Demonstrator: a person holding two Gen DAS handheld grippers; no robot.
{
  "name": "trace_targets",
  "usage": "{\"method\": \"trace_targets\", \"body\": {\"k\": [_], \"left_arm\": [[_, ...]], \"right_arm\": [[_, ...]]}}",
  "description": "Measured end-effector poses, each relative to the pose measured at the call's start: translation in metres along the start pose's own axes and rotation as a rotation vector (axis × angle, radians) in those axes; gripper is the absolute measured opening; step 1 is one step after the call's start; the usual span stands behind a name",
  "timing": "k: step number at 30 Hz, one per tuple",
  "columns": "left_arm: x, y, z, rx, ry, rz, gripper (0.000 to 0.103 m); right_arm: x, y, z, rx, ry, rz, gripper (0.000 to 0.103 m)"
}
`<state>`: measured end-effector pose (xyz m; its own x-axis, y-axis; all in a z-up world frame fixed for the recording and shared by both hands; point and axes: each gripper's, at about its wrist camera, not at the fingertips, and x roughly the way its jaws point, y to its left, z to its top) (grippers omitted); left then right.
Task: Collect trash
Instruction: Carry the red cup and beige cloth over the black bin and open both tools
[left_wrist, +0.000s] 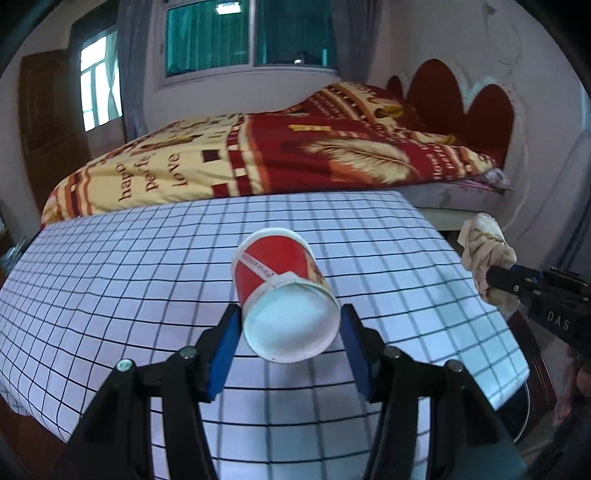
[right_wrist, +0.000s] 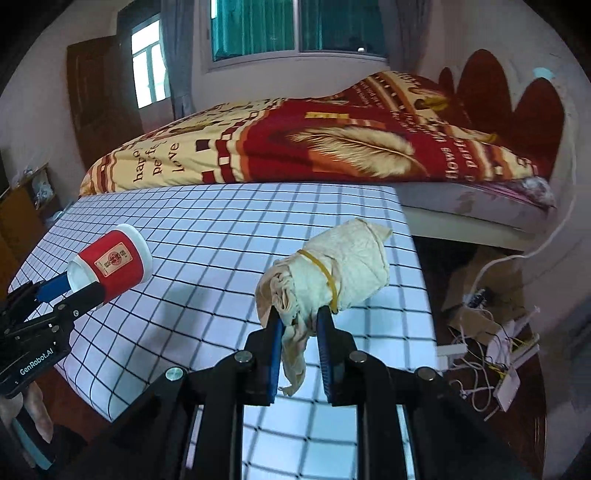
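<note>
Two pieces of trash, one per gripper. The left gripper (left_wrist: 290, 328) clasps one red-and-white paper cup (left_wrist: 284, 291) by its base end, the cup held off the checked tablecloth (left_wrist: 110, 266) — it sits at six o'clock in the left wrist view, nine o'clock in the right. The right gripper (right_wrist: 299, 325) is clenched on one crumpled cream paper bundle (right_wrist: 332, 266) ringed by a single yellow rubber band (right_wrist: 325, 275), at three o'clock from the left wrist. One bed (left_wrist: 258, 155) lies at twelve — beyond the table.
</note>
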<state>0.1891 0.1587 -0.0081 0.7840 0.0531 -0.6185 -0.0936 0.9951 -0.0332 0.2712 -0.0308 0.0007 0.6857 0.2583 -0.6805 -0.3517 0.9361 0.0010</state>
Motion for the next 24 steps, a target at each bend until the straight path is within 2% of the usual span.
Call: {"method": "trace_targets", "body": {"k": [12, 24], "left_arm": [[-0.025, -0.076, -0.007, 0.096, -0.027, -0.113, 0.055], [-0.029, -0.157, -0.023, 0.198, -0.010, -0.254, 0.055]], "right_arm": [[-0.074, -0.066, -0.047, 0.096, -0.039, -0.109, 0.019], [-0.118, -0.138, -0.103, 0.198, -0.020, -0.224, 0.019]]}}
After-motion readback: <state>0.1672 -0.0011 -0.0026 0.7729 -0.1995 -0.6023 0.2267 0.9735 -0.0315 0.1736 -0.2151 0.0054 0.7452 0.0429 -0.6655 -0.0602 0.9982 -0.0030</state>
